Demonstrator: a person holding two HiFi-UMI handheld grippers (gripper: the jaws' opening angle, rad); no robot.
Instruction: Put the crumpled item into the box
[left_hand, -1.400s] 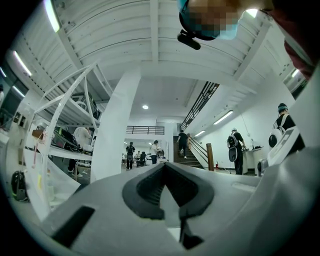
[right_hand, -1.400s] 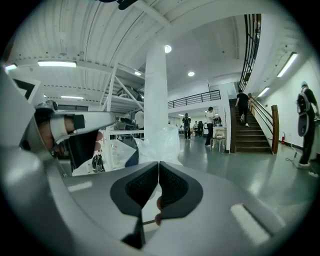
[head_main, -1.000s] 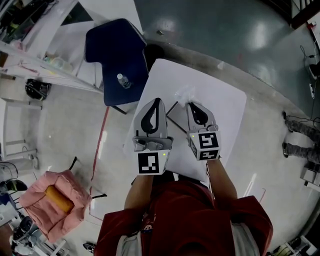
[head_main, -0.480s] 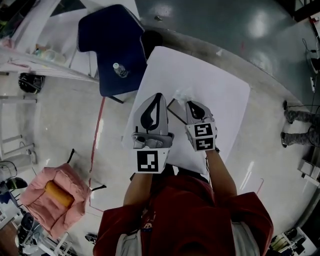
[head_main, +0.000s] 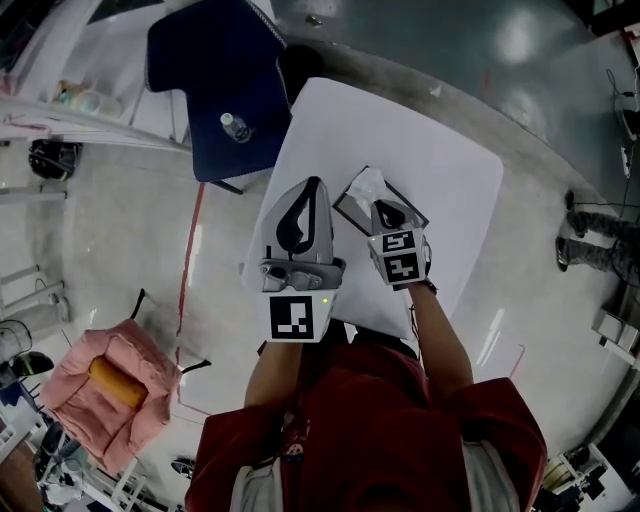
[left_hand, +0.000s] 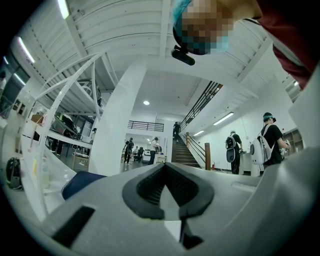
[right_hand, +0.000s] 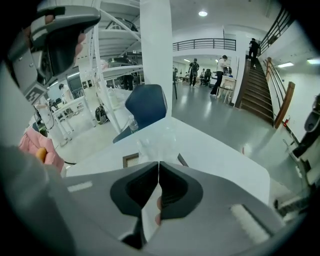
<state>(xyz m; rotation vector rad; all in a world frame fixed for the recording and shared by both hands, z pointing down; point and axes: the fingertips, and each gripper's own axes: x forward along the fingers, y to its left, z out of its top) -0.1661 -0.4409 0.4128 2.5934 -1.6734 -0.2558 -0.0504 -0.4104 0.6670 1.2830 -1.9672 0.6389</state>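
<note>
Two closed sets of fingers (left_hand: 145, 192): right gripper (head_main: 383, 205) pinching crinkly translucent crumpled item (head_main: 366, 185) over square box (head_main: 345, 212), left gripper (head_main: 315, 183) empty.

- In the head view, the right gripper (head_main: 387, 207) hid much of the box (head_main: 350, 212).
- At 11 o'clock, the top edge cut off the chair (head_main: 215, 80).
- At 3 o'clock, a person's legs (head_main: 592, 240) ran off-frame.

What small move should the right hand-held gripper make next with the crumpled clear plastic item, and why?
Probably lower a little and open the jaws. The right hand-held gripper is shut with the crumpled clear plastic item at its tips, seemingly pinched. The item hangs over the shallow dark-rimmed box on the white table, so releasing there should drop it in.
</note>
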